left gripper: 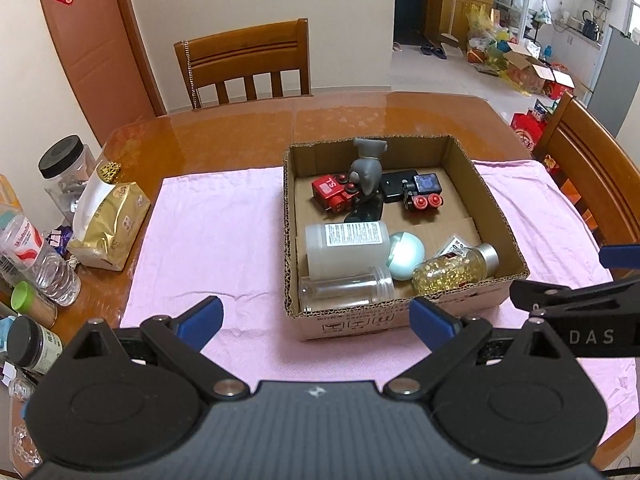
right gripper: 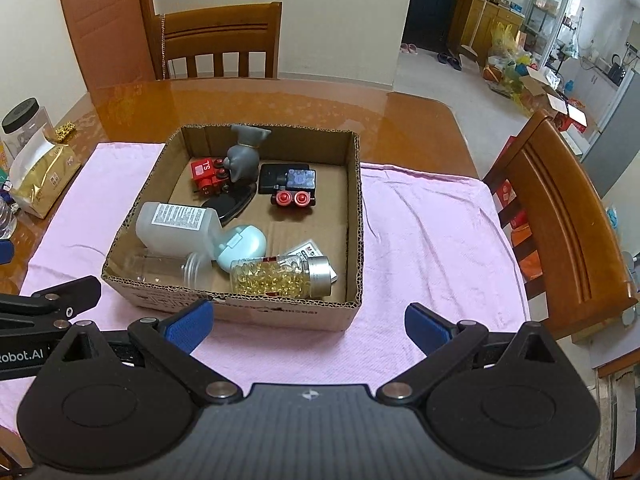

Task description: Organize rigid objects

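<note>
Pink cloth on table; cardboard box w/ toys, bottles. Left tongs, right tongs both apart, empty.

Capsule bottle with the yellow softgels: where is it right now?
In both wrist views the capsule bottle lies on its side in the cardboard box, at the near wall, beside the teal case.

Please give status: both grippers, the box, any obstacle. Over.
Left gripper open, empty. Right gripper open, empty. Box on pink cloth, toys and bottles inside. Nothing in the way.
</note>
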The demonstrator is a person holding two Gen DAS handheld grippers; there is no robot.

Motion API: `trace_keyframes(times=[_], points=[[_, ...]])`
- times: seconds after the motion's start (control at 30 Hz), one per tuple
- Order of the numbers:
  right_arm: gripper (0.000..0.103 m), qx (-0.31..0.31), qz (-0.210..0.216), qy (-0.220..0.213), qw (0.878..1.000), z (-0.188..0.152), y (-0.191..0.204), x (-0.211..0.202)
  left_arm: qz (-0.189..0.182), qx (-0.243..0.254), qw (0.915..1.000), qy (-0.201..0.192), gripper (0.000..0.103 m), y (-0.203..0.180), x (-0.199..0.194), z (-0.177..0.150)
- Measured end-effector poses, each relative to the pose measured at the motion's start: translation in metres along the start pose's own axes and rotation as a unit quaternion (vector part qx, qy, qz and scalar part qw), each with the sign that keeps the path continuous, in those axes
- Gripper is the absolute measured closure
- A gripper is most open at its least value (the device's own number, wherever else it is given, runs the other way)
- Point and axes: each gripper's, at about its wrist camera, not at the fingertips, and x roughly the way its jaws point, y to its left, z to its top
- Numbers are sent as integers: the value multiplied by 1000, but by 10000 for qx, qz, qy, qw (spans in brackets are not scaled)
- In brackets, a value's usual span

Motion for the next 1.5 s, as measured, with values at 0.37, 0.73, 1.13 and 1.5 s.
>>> trace_keyframes(times=[0.37, 0.73, 1.13, 1.5], points=[[0, 29, -17, -76, 10000, 2, -2, -4, 51, -59, 10000, -16, 4, 0, -1, 3], [0, 63, -20, -67, 10000, 2, -4, -3, 65, -78, 9999, 10, 4, -3, 0, 4], [0, 83, -15, -72, 9999, 2, -5, -3, 100, -93, 9999, 17, 4, -5, 1, 5], [0, 71, -5, -91, 9999, 4, -5, -3, 129, -110, 9999, 32, 4, -5, 2, 6]])
